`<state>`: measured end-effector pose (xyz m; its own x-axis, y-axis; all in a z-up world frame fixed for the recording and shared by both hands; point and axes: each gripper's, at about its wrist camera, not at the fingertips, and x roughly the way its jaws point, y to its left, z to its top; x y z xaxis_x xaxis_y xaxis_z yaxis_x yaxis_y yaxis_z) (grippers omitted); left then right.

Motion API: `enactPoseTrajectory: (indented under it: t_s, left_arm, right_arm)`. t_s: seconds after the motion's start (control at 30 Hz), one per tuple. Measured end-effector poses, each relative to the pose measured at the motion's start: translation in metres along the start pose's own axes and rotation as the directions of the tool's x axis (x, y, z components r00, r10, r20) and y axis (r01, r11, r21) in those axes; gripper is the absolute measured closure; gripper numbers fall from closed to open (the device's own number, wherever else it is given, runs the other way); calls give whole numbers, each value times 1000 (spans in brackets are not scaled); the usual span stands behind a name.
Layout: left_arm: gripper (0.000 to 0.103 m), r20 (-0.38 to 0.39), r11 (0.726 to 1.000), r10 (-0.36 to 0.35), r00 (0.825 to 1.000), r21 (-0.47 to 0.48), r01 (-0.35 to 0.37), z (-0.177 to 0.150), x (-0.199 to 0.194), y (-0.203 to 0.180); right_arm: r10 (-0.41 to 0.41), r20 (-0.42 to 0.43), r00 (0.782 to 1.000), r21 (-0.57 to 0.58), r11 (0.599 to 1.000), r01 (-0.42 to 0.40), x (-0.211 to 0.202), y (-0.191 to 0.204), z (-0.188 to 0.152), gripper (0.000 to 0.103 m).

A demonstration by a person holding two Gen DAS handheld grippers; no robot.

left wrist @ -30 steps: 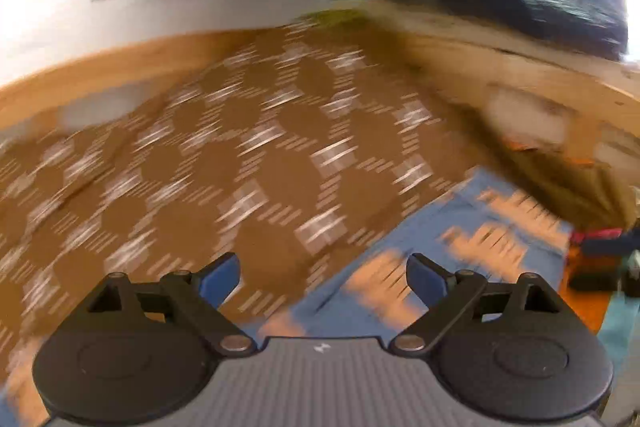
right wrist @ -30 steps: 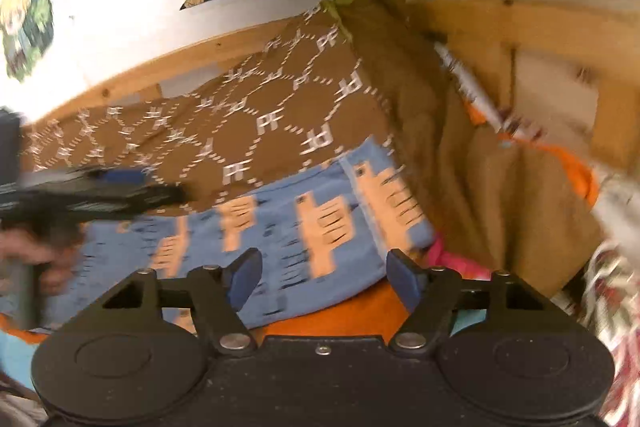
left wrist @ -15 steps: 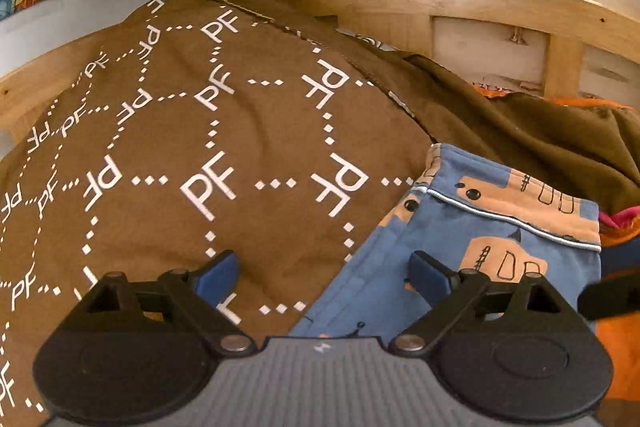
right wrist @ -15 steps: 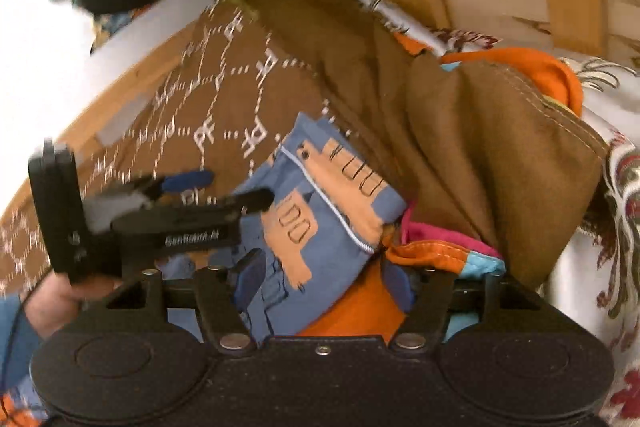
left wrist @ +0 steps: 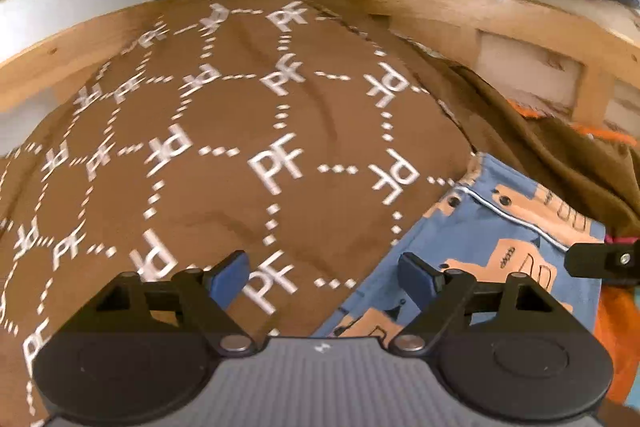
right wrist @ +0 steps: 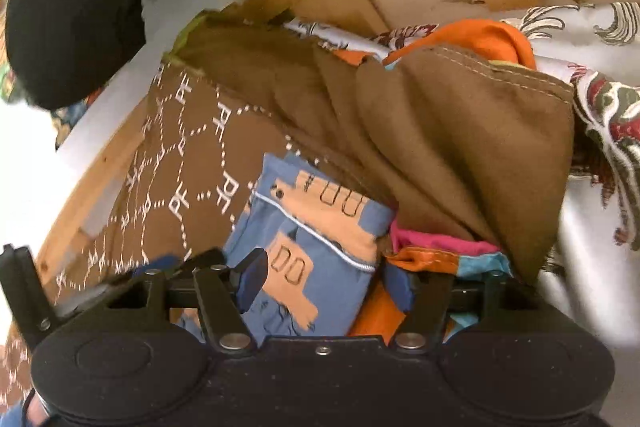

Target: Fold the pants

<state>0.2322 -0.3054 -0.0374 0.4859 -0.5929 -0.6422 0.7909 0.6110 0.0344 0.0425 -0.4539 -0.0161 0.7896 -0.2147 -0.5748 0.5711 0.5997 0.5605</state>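
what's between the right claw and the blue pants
Nothing visible. The right claw is already at the blue printed pants, with their edge between its open fingers. The orange cloth lies beside them, under the right-hand finger, not in front.

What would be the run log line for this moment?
left gripper: closing, nothing gripped, over brown cover | right gripper: open at blue pants

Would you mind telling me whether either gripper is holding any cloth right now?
Nothing is held. The left gripper, its jaws closing, hovers over the brown sheet; the right gripper stands open over the blue pants.
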Motion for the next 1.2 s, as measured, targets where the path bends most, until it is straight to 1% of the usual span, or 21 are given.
enactPoseTrajectory:
  t_s: [0.03, 0.07, 0.1, 0.13, 0.2, 0.23, 0.3, 0.33, 0.4, 0.47, 0.53, 0.63, 0.73, 0.8, 0.9, 0.97, 1.07, 1.1, 1.13, 1.17, 1.2]
  left_arm:
    - [18, -4, 1000, 5, 1000, -21, -5, 2, -3, 2]
    - [18, -6, 999, 12, 1000, -41, -12, 4, -7, 5]
    - [18, -9, 998, 20, 1000, -58, -21, 6, -11, 8]
    - [18, -10, 997, 27, 1000, -68, -28, 9, -14, 10]
    - [20, -23, 995, 27, 999, -97, -30, 16, -20, 12]
    - [20, -25, 993, 12, 1000, -115, -14, 19, -22, 13]
    - [20, -30, 986, -41, 999, -163, 36, 26, -27, 15]
    - [20, -36, 981, -65, 997, -185, 58, 29, -27, 14]
    - [21, -57, 969, -125, 991, -224, 109, 34, -26, 13]
    - [21, -78, 952, -195, 978, -254, 169, 38, -24, 9]
    - [21, -99, 930, -260, 961, -293, 221, 40, -20, 7]
    - [21, -117, 875, -360, 926, -386, 292, 40, -11, 8]
    - [21, -118, 819, -423, 898, -473, 324, 38, 0, 10]
    - [21, -121, 806, -437, 891, -492, 328, 39, 6, 8]
    - [21, -133, 813, -443, 887, -477, 334, 42, 11, -3]
    - [21, -141, 823, -441, 886, -458, 337, 46, 11, -11]
    - [21, -163, 861, -401, 901, -403, 310, 52, 11, -28]
    - [27, -173, 879, -377, 910, -378, 292, 54, 12, -35]
    - [43, -193, 896, -356, 914, -348, 275, 55, 13, -43]
    - [55, -219, 909, -345, 913, -321, 266, 56, 15, -50]
    - [70, -247, 916, -339, 908, -306, 259, 56, 19, -55]
  right_arm:
    - [-4, 13, 1000, 0, 1000, 4, 0, 2, -1, 41]
    - [-9, 23, 1000, -11, 1000, 9, -1, 3, -2, 53]
    - [-17, 33, 999, -29, 999, 18, -1, 4, -3, 62]
    - [-26, 42, 999, -50, 998, 29, -3, 4, -4, 76]
    - [-36, 52, 998, -97, 994, 41, -3, 4, -6, 84]
    - [-43, 67, 997, -156, 986, 53, -4, 6, -9, 87]
    - [-46, 99, 994, -282, 957, 73, -6, 15, -16, 89]
    - [-44, 119, 992, -362, 928, 84, -7, 21, -23, 89]
    - [-23, 174, 984, -524, 844, 112, -11, 34, -39, 89]
    - [14, 206, 979, -658, 742, 128, -14, 46, -56, 89]
    - [44, 220, 975, -752, 643, 141, -14, 55, -70, 88]
    - [58, 219, 974, -829, 537, 154, -10, 61, -82, 88]
    - [50, 216, 975, -870, 463, 169, -6, 63, -90, 88]
    - [44, 219, 975, -886, 427, 180, -4, 64, -94, 88]
    - [43, 224, 974, -908, 371, 193, -1, 65, -99, 88]
    - [46, 226, 973, -916, 349, 197, -2, 65, -101, 88]
    - [45, 230, 972, -924, 324, 203, -1, 63, -105, 88]
    - [47, 229, 972, -925, 322, 203, -1, 63, -105, 88]
    - [47, 229, 972, -925, 321, 203, -2, 63, -105, 88]
    - [47, 229, 972, -925, 322, 202, -2, 62, -105, 88]
    - [47, 229, 972, -924, 325, 202, -2, 62, -105, 88]
